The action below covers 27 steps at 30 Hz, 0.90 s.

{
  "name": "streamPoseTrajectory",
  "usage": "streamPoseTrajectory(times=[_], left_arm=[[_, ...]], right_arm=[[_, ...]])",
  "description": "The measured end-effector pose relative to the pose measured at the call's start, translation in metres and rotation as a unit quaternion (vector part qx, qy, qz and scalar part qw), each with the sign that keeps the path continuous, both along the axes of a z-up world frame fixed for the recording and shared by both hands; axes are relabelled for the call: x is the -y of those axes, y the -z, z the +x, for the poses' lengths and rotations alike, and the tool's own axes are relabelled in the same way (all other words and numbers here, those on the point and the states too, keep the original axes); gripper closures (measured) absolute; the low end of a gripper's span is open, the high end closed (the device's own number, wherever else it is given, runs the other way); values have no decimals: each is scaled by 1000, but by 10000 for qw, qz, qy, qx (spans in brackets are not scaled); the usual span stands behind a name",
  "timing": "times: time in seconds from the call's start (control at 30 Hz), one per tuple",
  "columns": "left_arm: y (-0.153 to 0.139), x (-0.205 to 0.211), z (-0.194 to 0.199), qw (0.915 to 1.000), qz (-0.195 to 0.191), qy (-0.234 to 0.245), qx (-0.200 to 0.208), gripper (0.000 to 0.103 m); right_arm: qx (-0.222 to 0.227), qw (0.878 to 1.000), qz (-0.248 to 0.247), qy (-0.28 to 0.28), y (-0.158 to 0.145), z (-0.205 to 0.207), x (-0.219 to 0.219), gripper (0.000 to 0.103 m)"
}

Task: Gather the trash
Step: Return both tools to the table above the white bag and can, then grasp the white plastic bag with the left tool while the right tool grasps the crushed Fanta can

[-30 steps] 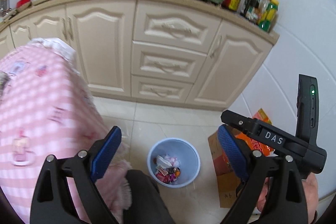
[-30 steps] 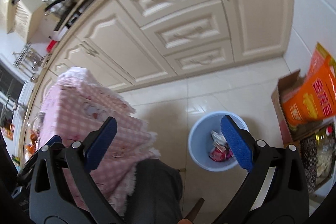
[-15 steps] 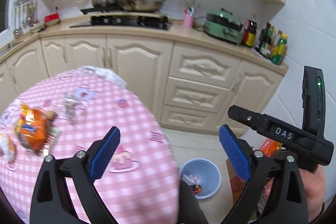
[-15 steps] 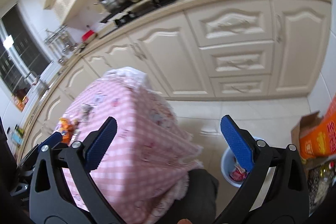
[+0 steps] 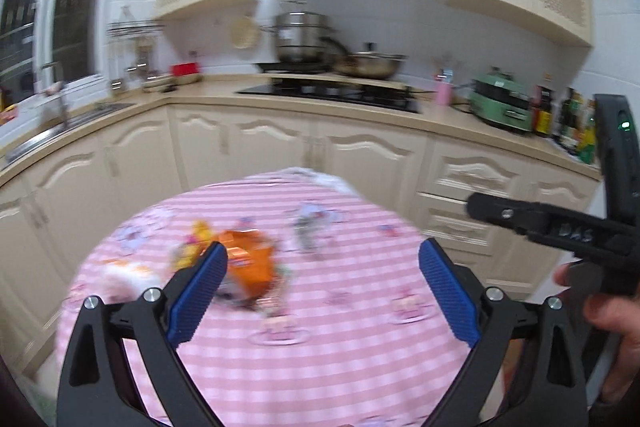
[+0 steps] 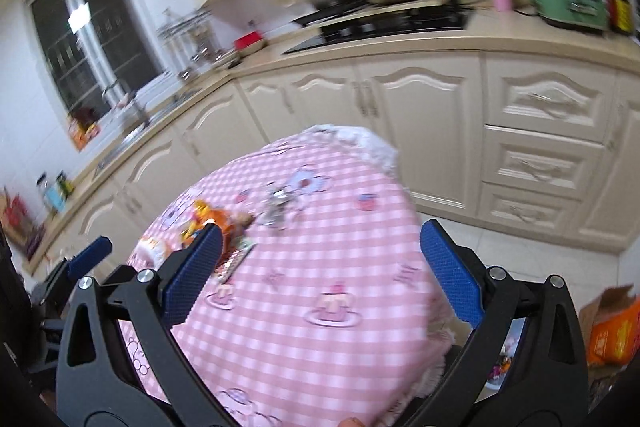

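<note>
Left wrist view: hovering above the round table draped in pink-and-white checked cloth [image 5: 320, 367], left gripper [image 5: 320, 291] with blue ribbed pads spread wide and pinching nothing. Lying on the cloth toward its left half, just past the left pad, a crumpled orange foil snack wrapper [image 5: 250, 263], with a blurred yellow wrapper [image 5: 196, 243] beside it, a pale white-orange packet [image 5: 128, 277] further left, and a small clear crinkled scrap [image 5: 306, 231] nearer the middle. Judging these as light, thin and springy, probably slick; best pinched at a raised crumpled fold, not a flat edge. Right wrist view: right gripper [image 6: 320, 267] likewise gaping and holding nothing, hanging over the same cloth. Showing the orange wrapper [image 6: 222, 217] behind the left pad, clear scrap [image 6: 278, 205] close by. Peeking under the right finger, the rim of a light blue bin [image 6: 496, 373] on the floor, apparently the drop point.
</note>
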<state>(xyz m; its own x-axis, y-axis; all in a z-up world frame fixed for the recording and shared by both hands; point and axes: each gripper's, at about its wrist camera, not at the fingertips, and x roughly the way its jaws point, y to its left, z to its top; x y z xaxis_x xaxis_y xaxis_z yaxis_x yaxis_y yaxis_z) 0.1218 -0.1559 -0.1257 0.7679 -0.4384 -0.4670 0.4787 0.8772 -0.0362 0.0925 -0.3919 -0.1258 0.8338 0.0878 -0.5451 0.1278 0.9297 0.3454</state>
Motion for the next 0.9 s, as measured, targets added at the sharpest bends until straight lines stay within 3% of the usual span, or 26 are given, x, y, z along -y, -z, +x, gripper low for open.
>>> streamPoseTrajectory(times=[0.13,0.3,0.5,0.7,0.83,0.87,0.9], left_arm=[[15,-51,23,9985,115,-538,-65,8],[44,-100,59,9932,417,-1034,-344,8],[82,-135,113,9834,317,-1431,-1065,8],[100,-145,156,9731,-91,-1772,-1469,8],[127,-130,186,9650,309,-1770,-1911,8],[133,-127,193,9625,290,-1664,-2123,8],[132,-128,195,9640,237,-1631,-2087,9]], right_arm=[[-166,9991,-210,-343,11,26,-38,6],[-651,9930,-504,-842,45,61,-86,6],[-1120,9835,-716,-1227,83,94,-126,6],[-1048,9848,-174,-1376,85,126,-140,6],[-1160,9834,346,-1350,88,159,-146,6],[-1222,9833,440,-1278,91,168,-146,6],[-1278,9829,496,-1228,93,174,-146,6]])
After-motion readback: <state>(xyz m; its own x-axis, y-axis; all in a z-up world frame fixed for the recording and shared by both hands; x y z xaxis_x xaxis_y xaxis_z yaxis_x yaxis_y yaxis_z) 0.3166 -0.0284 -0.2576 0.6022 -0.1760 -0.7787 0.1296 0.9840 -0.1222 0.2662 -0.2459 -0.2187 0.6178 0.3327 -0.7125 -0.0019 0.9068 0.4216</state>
